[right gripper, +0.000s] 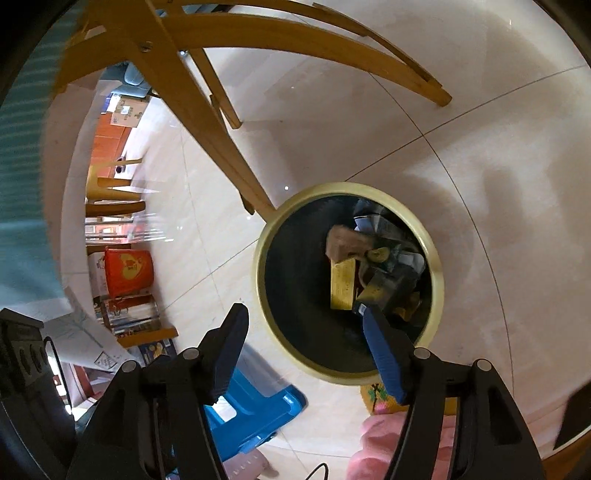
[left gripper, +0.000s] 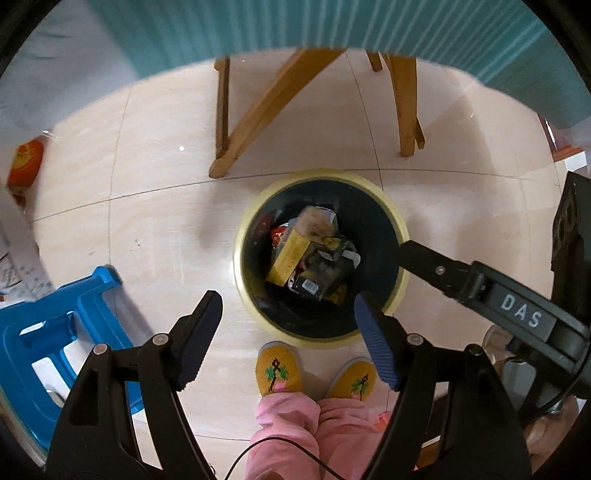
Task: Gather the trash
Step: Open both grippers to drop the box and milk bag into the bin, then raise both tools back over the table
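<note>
A round bin with a yellow rim and a black inside stands on the tiled floor. It holds a heap of trash: a yellow box, a brown wrapper and dark packets. My left gripper hangs straight above the bin's near edge, open, with nothing between its blue pads. My right gripper is also open and empty, over the bin's near left rim. One of its black fingers reaches over the bin from the right in the left wrist view.
Wooden furniture legs stand just behind the bin under a teal cloth. A blue plastic stool is at the near left. A person's yellow slippers and pink trousers are beside the bin. A red bucket stands farther left.
</note>
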Motion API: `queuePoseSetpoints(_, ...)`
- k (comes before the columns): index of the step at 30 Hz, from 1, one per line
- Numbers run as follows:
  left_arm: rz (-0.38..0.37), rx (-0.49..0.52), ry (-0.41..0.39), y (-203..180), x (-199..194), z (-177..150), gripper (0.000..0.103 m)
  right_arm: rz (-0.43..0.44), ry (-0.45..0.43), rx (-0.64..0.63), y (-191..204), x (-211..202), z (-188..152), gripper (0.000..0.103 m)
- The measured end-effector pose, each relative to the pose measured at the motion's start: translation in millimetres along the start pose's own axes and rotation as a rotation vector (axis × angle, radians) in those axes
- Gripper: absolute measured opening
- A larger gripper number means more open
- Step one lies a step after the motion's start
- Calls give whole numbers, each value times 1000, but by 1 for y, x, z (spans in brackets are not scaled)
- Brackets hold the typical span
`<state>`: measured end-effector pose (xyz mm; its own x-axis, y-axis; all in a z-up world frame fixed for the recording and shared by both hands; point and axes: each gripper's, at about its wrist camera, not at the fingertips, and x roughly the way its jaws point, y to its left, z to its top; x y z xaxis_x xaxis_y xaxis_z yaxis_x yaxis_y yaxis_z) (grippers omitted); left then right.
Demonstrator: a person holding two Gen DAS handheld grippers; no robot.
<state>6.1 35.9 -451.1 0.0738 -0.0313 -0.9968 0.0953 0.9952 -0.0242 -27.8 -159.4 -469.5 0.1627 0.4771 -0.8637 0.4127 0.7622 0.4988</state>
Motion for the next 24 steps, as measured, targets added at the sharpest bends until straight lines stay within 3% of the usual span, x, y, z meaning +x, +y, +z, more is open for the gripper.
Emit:
queuePoseSetpoints(8, 13, -12, -74, 3, -75, -23, 71, 28, -47, -69, 25, -74, -17, 66)
queuePoseSetpoints(14, 23, 26, -132, -8, -163, -39, 71, 14, -103, -132, 51, -150, -42, 66)
queuePoseSetpoints(24, -2, 90, -235, -19, -308, -31, 71, 26, -232, -261, 112, -299, -87, 66)
